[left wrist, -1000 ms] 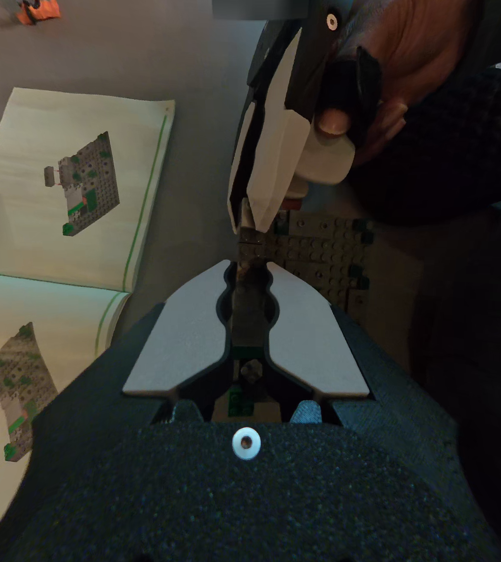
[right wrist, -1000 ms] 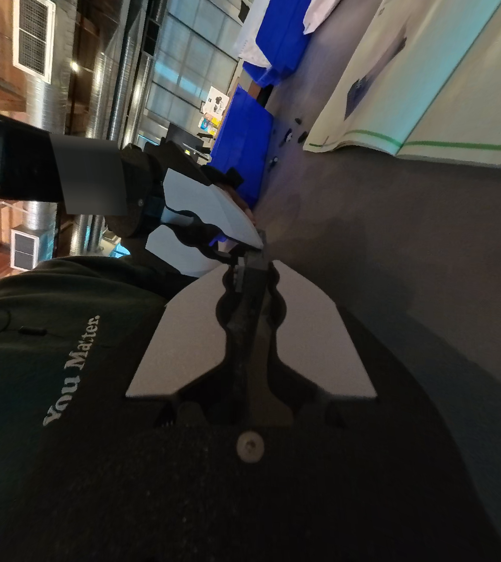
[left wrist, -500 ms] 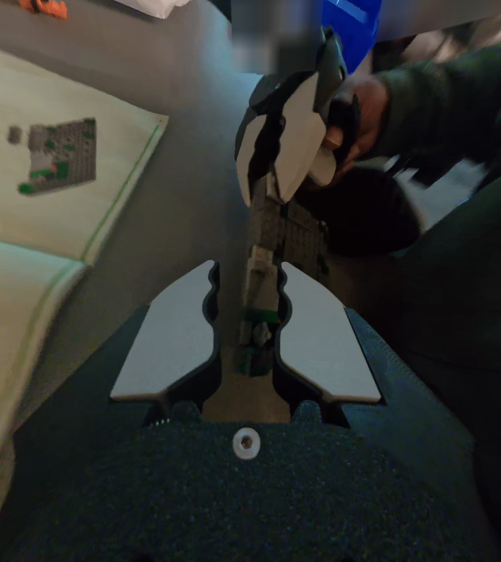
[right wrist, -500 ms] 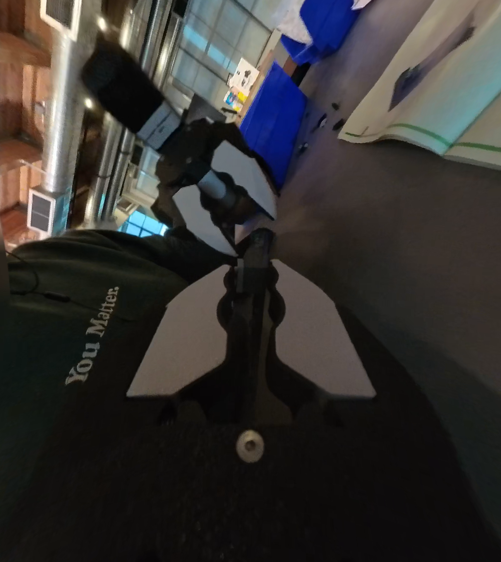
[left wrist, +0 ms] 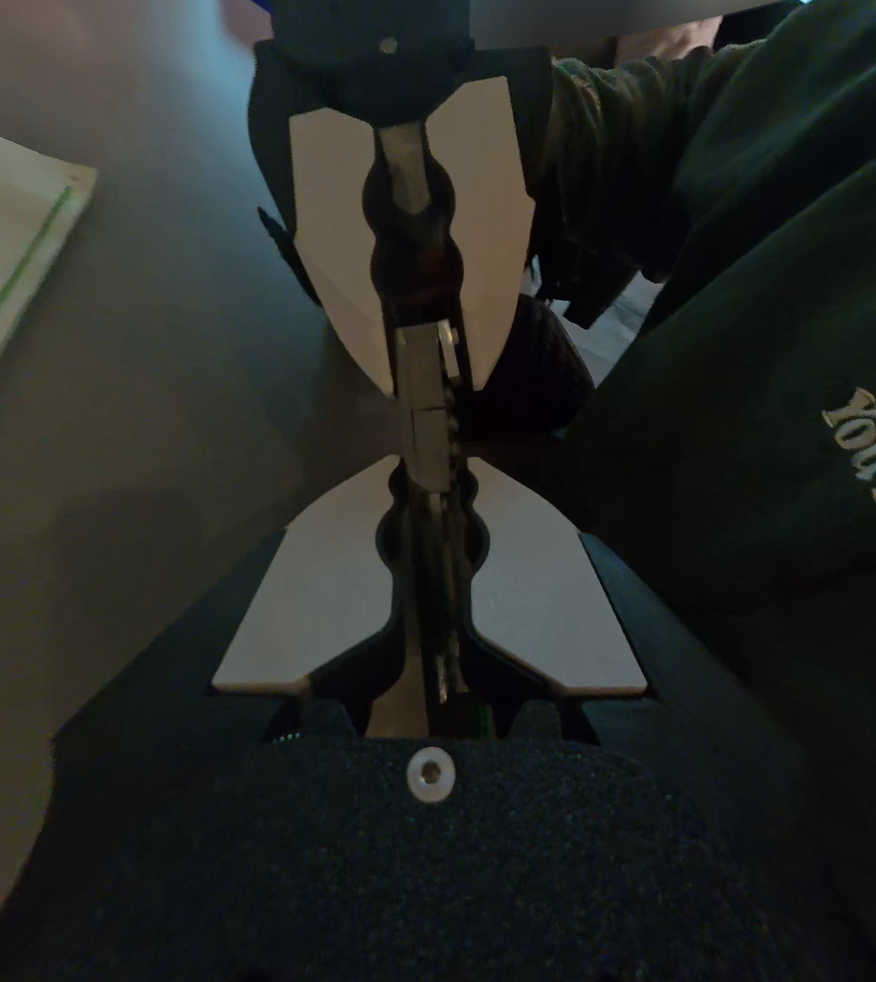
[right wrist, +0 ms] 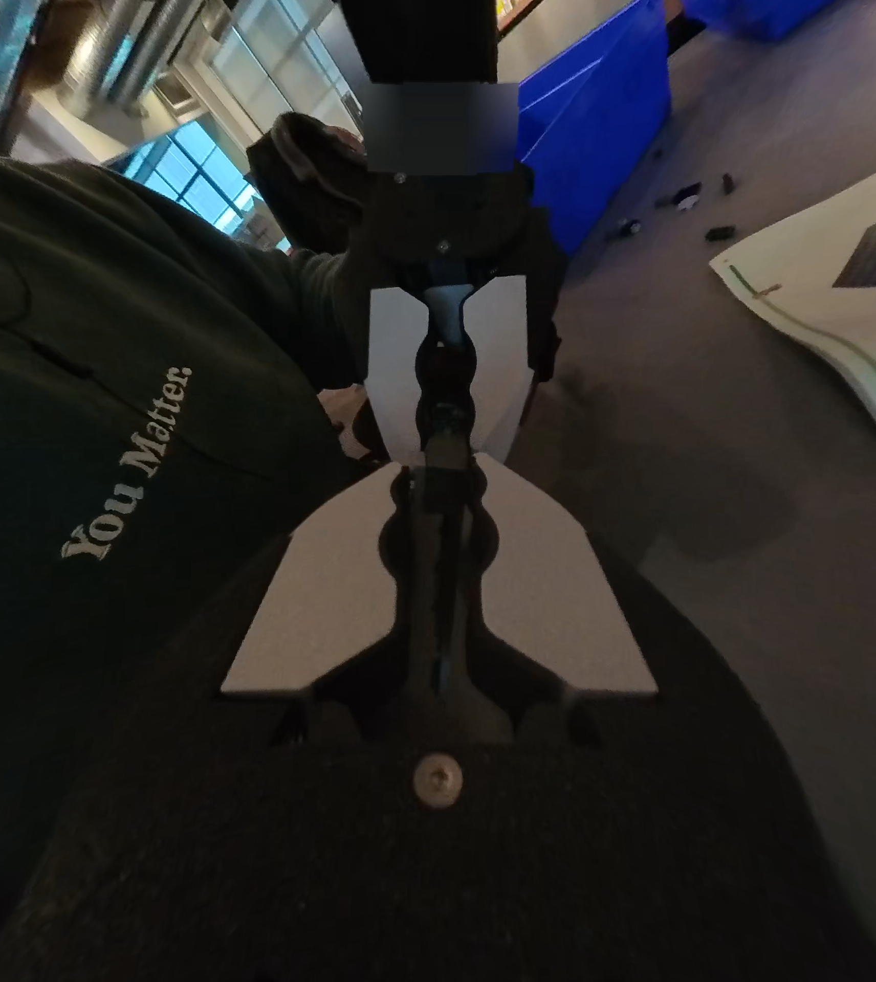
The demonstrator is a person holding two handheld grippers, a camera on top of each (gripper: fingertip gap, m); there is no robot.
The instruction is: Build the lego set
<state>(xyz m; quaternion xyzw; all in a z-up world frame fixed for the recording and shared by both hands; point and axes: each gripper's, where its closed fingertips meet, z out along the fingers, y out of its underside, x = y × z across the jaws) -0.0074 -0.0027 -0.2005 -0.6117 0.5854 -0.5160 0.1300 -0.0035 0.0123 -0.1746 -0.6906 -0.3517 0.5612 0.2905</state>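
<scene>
Spanning the gap above the grey table [left wrist: 133,425], the lego plate [left wrist: 425,425] stood edge-on between two facing grippers: the left gripper [left wrist: 428,470] pinched its near end, the right gripper [left wrist: 428,388] its far end, both nearly closed.

The lego plate [left wrist: 428,425] has swung edge-on — the right gripper [left wrist: 428,382] now faces the left gripper [left wrist: 433,473] tip to tip at frame centre.

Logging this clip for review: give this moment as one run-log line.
left gripper: shut on lego plate | right gripper: shut on same plate, opposite end | plate: edge-on, off table | instruction booklet: open
</scene>
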